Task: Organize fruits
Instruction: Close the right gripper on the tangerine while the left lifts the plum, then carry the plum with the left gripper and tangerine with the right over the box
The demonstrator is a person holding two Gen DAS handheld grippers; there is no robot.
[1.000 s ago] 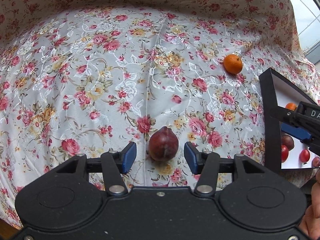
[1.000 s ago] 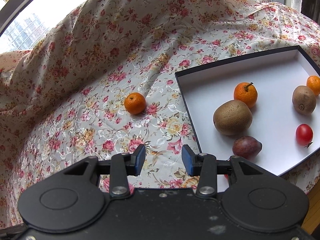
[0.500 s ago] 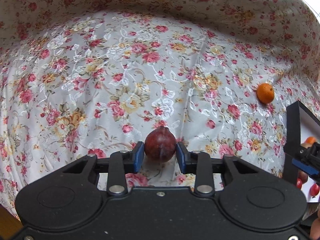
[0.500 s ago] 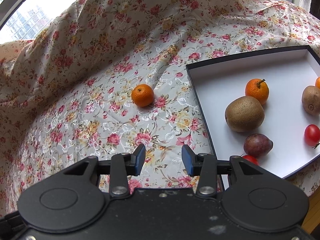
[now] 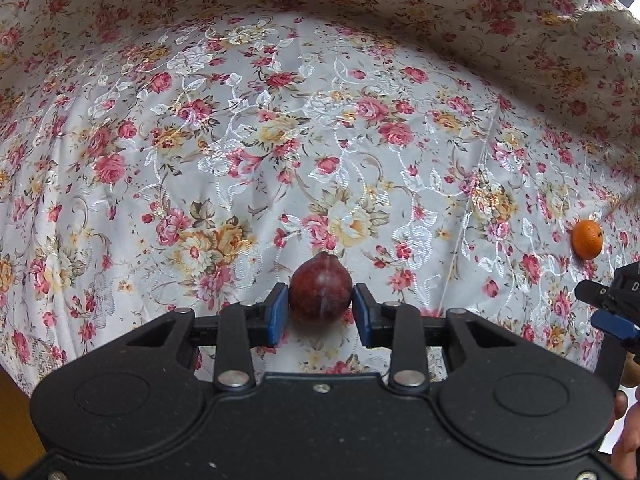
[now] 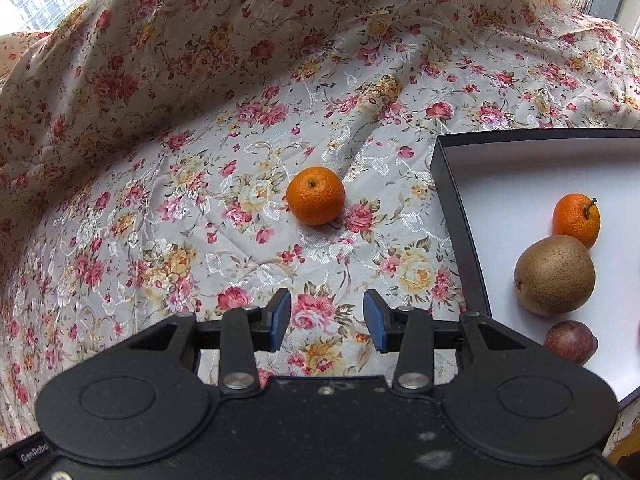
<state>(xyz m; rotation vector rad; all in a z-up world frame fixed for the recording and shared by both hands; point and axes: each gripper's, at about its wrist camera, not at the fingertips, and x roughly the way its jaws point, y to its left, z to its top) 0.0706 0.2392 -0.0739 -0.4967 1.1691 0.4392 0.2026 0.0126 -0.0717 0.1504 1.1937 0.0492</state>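
**Now gripped: dark red fruit between the left jaws**

Compared with a second ago, when the left gripper [image 5: 320, 314] stood wide open on either side of it, the blue pads [image 5: 277, 314] now press both flanks of the dark red fruit [image 5: 320, 294], which sits squarely between the jaws with its pointed end forward. Whether it has left the floral cloth [image 5: 240, 140] cannot be told. The right gripper [image 6: 327, 320] remains partly open and empty; the loose mandarin [image 6: 315, 196] lies ahead of its jaws, closer than before, and apart from them. To the right of those jaws the black-rimmed tray [image 6: 452, 208] holds a kiwi [image 6: 554, 274], a second mandarin [image 6: 576, 220] and a purple fruit [image 6: 570, 342]. Judged from this, the grasp step is complete and carriage to the tray is next, with the loose mandarin left to collect
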